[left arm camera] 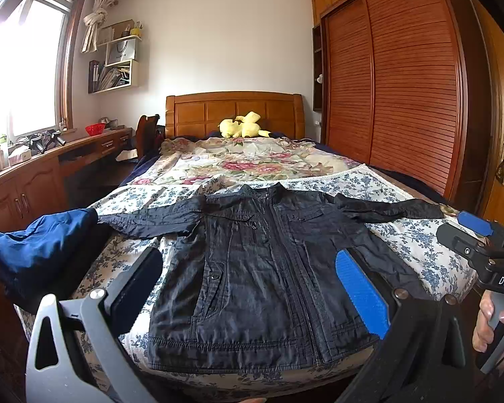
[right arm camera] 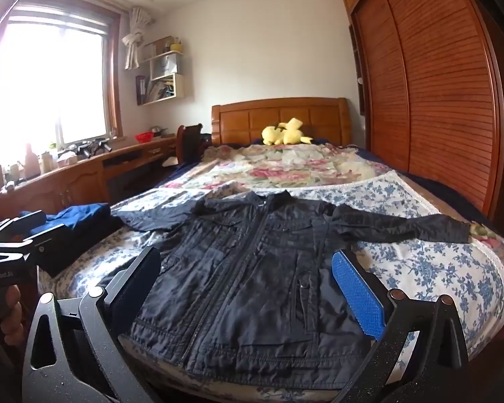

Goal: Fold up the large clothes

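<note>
Wooden wardrobe (left arm camera: 403, 84) with slatted sliding doors along the right wall. Bed (left arm camera: 420, 245) with wooden headboard, covered by a blue-flowered sheet near the foot and a pink-flowered quilt (left arm camera: 245, 161) further up. Long wooden bench (left arm camera: 50, 168) under the window on the left, cluttered with small items, among them a red basket (left arm camera: 95, 129). Black jacket (left arm camera: 258, 268) spread flat, front up and zipped, on the blue-flowered sheet at the foot of the bed, both sleeves stretched out sideways, collar toward the headboard, hem at the near edge. Blue garment (left arm camera: 33, 252) bunched at the left edge of the bed, touching the tip of the jacket's left-hand sleeve. Yellow plush toy (left arm camera: 242, 126) resting against the headboard. Left tongs (left arm camera: 248, 288) spread wide above the jacket's lower half, pinching nothing, one dark pad and one blue pad in view. Right tongs (right arm camera: 245, 288) likewise spread wide over the jacket's hem area, empty, also visible at the right edge of the left wrist view, held in a hand (left arm camera: 494, 322).
</note>
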